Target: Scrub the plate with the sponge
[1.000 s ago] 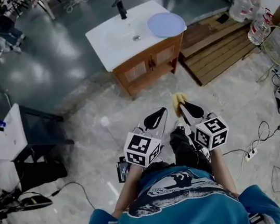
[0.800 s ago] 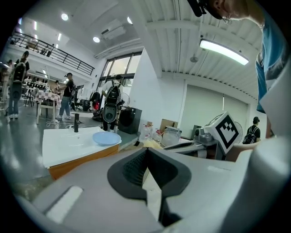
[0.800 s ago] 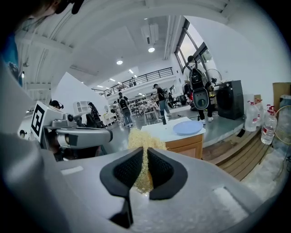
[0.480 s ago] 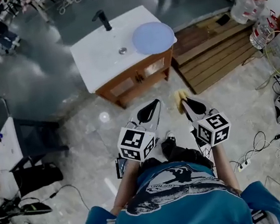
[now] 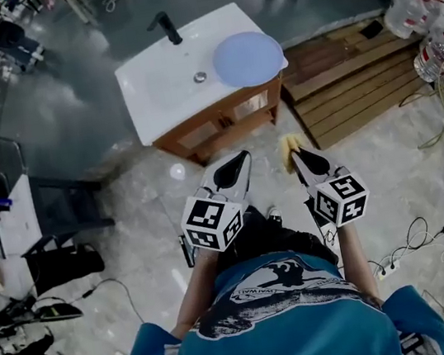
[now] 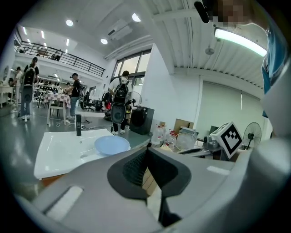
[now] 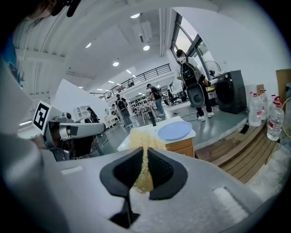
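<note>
A pale blue plate (image 5: 248, 58) lies on the right end of the white sink top (image 5: 160, 90), also in the left gripper view as the plate (image 6: 112, 145) and in the right gripper view as the plate (image 7: 174, 130). My right gripper (image 5: 292, 153) is shut on a yellow fibrous sponge (image 5: 287, 148), which sticks out past the jaws as the sponge (image 7: 144, 144). My left gripper (image 5: 235, 168) is shut with nothing in it, its jaws closed together (image 6: 146, 164). Both grippers hang over the floor, short of the cabinet.
The sink top has a black tap (image 5: 167, 27) and a drain (image 5: 200, 76), on a wooden cabinet (image 5: 222, 124). Wooden pallets (image 5: 354, 85) lie to its right. Water bottles (image 5: 427, 23), cables (image 5: 400, 249) and a fan stand at the right. People stand in the background.
The sink cabinet has shifted slightly in the head view as the person walks toward it. Both grippers stay shut and level, the sponge still in the right one.
</note>
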Demonstrator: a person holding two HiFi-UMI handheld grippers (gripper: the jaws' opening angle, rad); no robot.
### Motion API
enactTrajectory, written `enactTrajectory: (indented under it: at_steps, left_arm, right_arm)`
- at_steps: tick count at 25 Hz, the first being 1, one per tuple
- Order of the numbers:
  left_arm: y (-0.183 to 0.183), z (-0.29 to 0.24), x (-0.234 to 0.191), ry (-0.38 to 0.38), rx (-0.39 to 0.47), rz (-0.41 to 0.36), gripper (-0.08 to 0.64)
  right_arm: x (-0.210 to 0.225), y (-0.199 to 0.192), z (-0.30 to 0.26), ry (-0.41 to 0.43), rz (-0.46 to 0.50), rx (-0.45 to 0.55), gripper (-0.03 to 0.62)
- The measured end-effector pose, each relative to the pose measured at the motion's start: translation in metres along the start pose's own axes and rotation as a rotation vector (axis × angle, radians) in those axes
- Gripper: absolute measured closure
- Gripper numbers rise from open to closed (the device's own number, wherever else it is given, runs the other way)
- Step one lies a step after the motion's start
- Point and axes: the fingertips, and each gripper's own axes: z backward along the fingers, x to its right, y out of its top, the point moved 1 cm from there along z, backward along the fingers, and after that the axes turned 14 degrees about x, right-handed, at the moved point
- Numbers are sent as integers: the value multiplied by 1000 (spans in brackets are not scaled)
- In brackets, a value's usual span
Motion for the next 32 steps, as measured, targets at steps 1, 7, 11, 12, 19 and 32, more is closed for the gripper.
enactTrajectory:
  at_steps: [1, 7, 11, 12, 19, 32]
  left_arm:
    - [0, 0, -1, 8, -2, -1, 545]
    - [-3, -1, -13, 43, -28, -3, 545]
    - [-3, -11, -27, 52, -26, 5, 545]
    - [-2, -16, -32, 56, -25, 7, 545]
    - [-3, -62, -91, 72, -46, 18, 529]
    - [-35, -155, -213, 50, -169, 95, 455]
  right_arm:
    - [0, -1, -1, 5, -6, 1, 563]
    - [2, -7, -13, 21, -43, 0, 561]
    - [9, -6, -24, 14, -48, 0, 562]
    - [12, -5, -27, 10, -48, 0, 563]
    - [40, 9, -81, -20, -43, -8, 563]
    - [96, 32, -209, -55, 21, -110, 562]
